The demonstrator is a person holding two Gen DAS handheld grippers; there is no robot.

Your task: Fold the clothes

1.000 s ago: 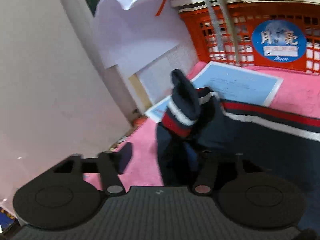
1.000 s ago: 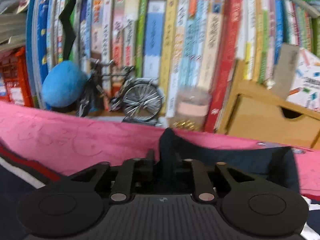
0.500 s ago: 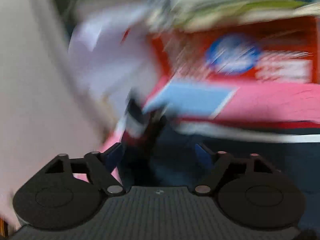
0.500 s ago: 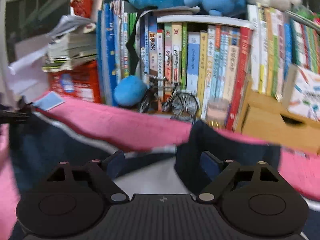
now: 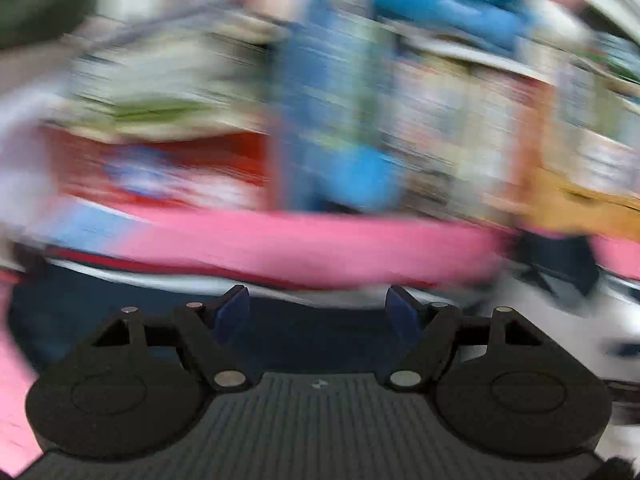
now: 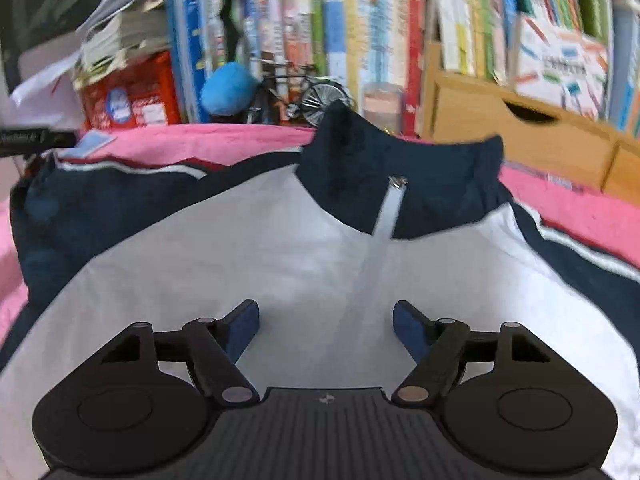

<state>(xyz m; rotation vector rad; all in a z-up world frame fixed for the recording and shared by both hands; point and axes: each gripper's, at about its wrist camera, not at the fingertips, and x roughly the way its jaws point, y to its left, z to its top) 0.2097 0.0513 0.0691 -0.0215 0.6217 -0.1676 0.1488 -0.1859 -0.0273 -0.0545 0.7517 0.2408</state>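
A navy and white jacket (image 6: 280, 248) with red and white sleeve stripes lies spread on a pink cloth (image 6: 192, 144), its navy collar (image 6: 400, 168) standing up at the far side and the zip (image 6: 390, 208) running toward me. My right gripper (image 6: 326, 320) hovers over the white chest panel. Its jaws stand wide and are closing, with nothing between the pads. The left wrist view is badly smeared by motion. There my left gripper (image 5: 318, 312) hangs above the navy part of the jacket (image 5: 312, 336), jaws wide and closing, nothing gripped.
Behind the pink cloth stands a packed bookshelf (image 6: 360, 40) with a blue plush toy (image 6: 228, 88), a small model bicycle (image 6: 304, 96) and a red crate (image 6: 132, 96) under stacked papers. A wooden drawer box (image 6: 520, 128) sits at the back right.
The right gripper let go of the navy collar and drew back, so the white front shows. The left gripper left the sleeve cuff and swung fast to the right.
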